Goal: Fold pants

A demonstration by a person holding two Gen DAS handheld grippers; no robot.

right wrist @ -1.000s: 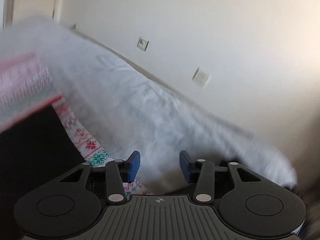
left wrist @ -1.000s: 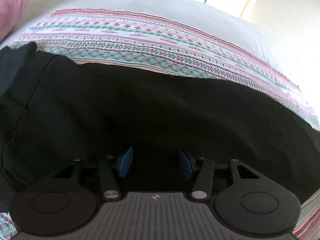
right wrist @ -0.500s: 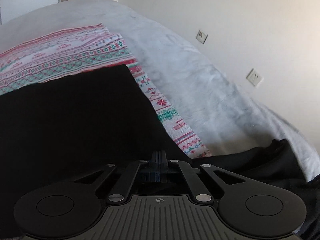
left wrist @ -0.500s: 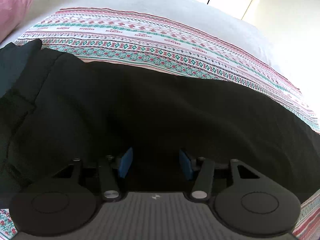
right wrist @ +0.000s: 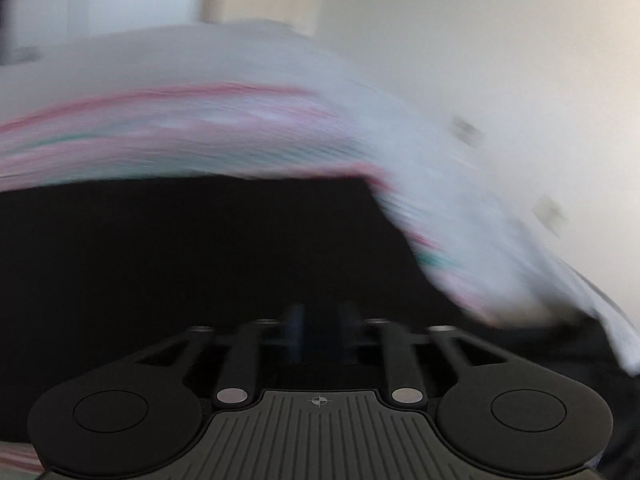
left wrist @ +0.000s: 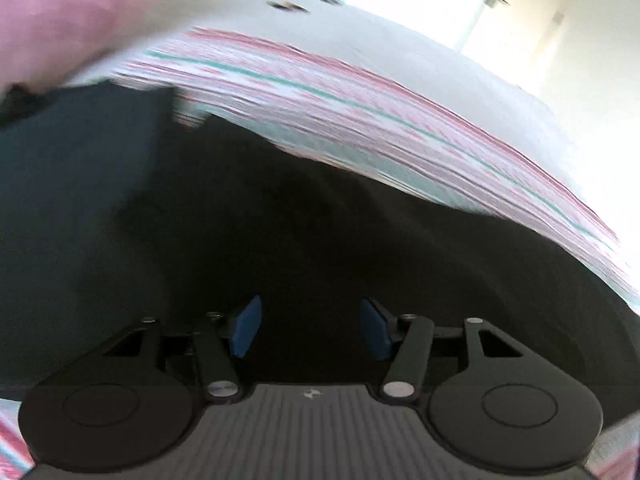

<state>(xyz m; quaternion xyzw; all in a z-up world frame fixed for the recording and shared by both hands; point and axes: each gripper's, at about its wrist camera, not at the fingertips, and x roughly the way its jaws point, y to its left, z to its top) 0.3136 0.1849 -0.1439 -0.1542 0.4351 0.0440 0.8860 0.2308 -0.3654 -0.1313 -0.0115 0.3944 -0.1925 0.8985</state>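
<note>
The black pants [left wrist: 320, 240] lie spread over a patterned red, white and teal cloth [left wrist: 360, 120] on a bed. My left gripper [left wrist: 308, 330] is open just above the black fabric, its blue pads [left wrist: 246, 330] well apart. In the right wrist view the pants [right wrist: 180, 260] fill the lower half. My right gripper [right wrist: 318, 336] hangs over them with its fingers a small gap apart; the view is blurred, and I cannot tell if fabric is between them.
A dark blue garment [left wrist: 72, 168] lies left of the pants. A pink pillow [left wrist: 52, 16] is at the far left. The white bedsheet [right wrist: 400, 120] ends near a wall with sockets [right wrist: 466, 132] on the right.
Both views have become blurred with motion. The right gripper, shut half a second ago, now shows a small gap between its fingers. The left gripper has stayed open and shifted over the pants.
</note>
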